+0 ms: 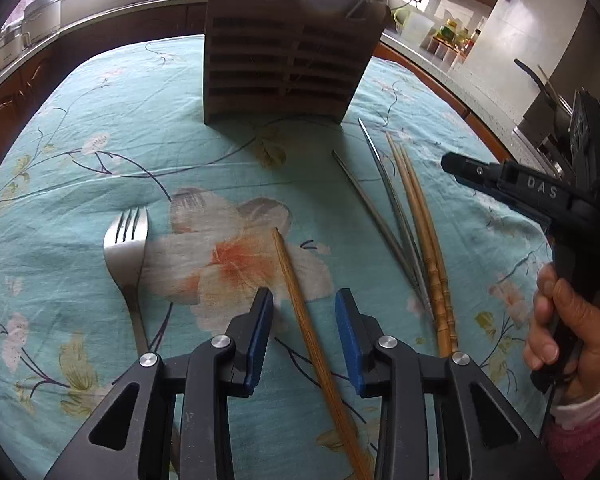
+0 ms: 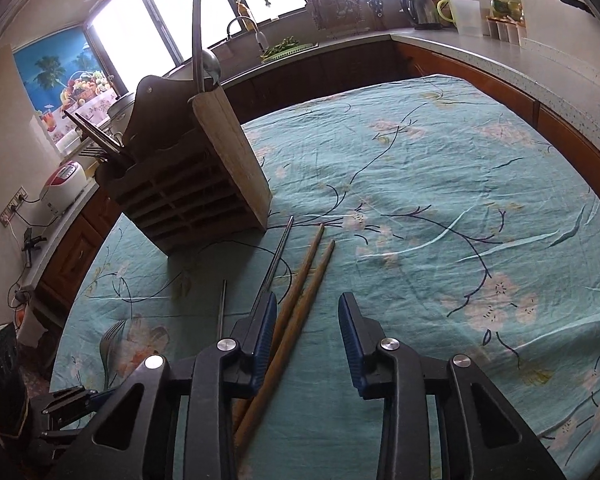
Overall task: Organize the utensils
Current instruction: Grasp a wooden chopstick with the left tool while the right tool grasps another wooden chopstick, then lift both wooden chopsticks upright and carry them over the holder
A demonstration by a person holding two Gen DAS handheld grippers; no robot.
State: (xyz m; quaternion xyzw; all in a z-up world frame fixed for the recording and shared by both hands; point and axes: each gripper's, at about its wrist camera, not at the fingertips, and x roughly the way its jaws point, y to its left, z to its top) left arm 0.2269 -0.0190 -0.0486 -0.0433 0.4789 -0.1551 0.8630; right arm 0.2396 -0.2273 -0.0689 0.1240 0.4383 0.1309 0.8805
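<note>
Lying on a teal floral tablecloth, the loose utensils sit in front of a slatted wooden utensil holder that stands upright near the far side of the table and already carries a few handles in its compartments. The left gripper hangs low over the cloth with its blue-padded jaws partly apart, and 1 brown wooden chopstick runs lengthwise through the gap between them; neither pad presses on it, and the stick rests flat on the large orange-and-white flower print. Just to its left lies a steel fork, tines pointing toward the holder. To the right, near the holder's corner, a fan of 2 metal chopsticks and 2 pale carved wooden chopsticks spreads out, their thick ends bunched together. In the right wrist view the right gripper is likewise half open above that bunch: the 2 carved sticks pass between its jaws, close against the left pad, while the right pad stands clear of them. Whether that left pad actually touches the wood cannot be told. A hand grips the right tool's handle at the edge of the left view.
</note>
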